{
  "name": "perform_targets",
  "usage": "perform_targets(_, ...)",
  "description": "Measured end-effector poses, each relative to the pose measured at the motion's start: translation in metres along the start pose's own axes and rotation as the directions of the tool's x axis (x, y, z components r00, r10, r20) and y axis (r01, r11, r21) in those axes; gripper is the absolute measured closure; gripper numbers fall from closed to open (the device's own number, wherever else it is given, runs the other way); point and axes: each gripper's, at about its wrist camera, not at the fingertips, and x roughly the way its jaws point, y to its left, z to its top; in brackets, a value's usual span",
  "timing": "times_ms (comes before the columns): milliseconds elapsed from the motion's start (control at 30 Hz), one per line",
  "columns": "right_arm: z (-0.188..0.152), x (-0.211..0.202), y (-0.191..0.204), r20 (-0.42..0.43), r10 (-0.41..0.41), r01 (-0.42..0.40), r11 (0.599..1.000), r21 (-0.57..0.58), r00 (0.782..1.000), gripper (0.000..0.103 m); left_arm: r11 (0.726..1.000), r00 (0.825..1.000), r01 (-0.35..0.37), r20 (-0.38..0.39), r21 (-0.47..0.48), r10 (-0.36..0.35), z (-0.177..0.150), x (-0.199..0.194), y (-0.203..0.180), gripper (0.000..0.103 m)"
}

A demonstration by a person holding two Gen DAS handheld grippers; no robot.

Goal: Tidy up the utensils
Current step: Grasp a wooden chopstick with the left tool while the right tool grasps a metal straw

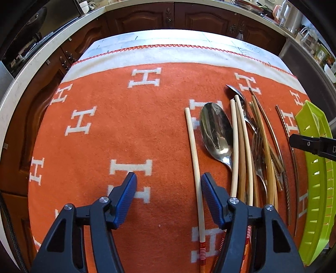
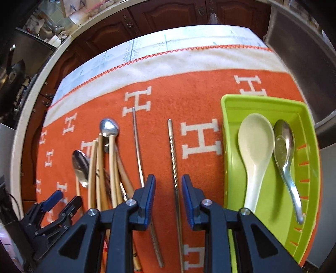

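A pile of utensils lies on the orange cloth [image 1: 126,136]: pale wooden chopsticks [image 1: 236,142], a large steel spoon [image 1: 216,132], a fork [image 1: 257,151] and metal chopsticks [image 1: 287,147]. A single pale chopstick [image 1: 194,157] lies just left of my left gripper's right finger. My left gripper [image 1: 168,182] is open and empty. In the right wrist view, my right gripper [image 2: 168,184] is open, straddling a twisted metal chopstick [image 2: 174,163]. A green tray [image 2: 231,136] holds a white spoon [image 2: 255,151] and a steel spoon [image 2: 283,147].
The cloth [image 2: 189,94] covers a table with dark wooden cabinets [image 1: 174,16] beyond its far edge. The green tray [image 1: 315,178] stands at the right edge of the cloth. A second metal chopstick [image 2: 137,147] lies left of the twisted one.
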Motion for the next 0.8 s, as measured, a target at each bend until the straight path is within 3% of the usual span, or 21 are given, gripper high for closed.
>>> perform_targets(333,-0.003,0.014,0.023,-0.012,-0.146,0.144,0.983,-0.115,0.989,0.078,1.000,1.000,-0.006,0.024,0.003,0.006,-0.006,-0.005,-0.006,0.049)
perform_targets(533,-0.004,0.018,0.027,-0.003,-0.173,0.171,0.975,-0.141,0.985,0.085,0.999,0.999,0.023,0.033,0.023,-0.023,-0.007,-0.009,-0.015,0.080)
perform_targets(600,-0.006,0.018,0.027,-0.013,-0.159,0.155,0.976,-0.154,0.987,0.097,0.999,0.999,0.031,0.032,0.023,-0.032,-0.005,-0.009,-0.016,0.089)
perform_targets(700,-0.007,0.017,0.028,-0.008,-0.162,0.159,0.972,-0.171,0.987,0.097,0.999,0.998,0.052,0.030,0.012,-0.053,-0.004,-0.009,-0.016,0.098)
perform_targets(800,-0.008,0.016,0.027,-0.008,-0.142,0.139,0.976,-0.166,0.990,0.097,0.995,0.995,0.092,0.029,-0.025,-0.091,-0.004,-0.009,-0.009,0.100)
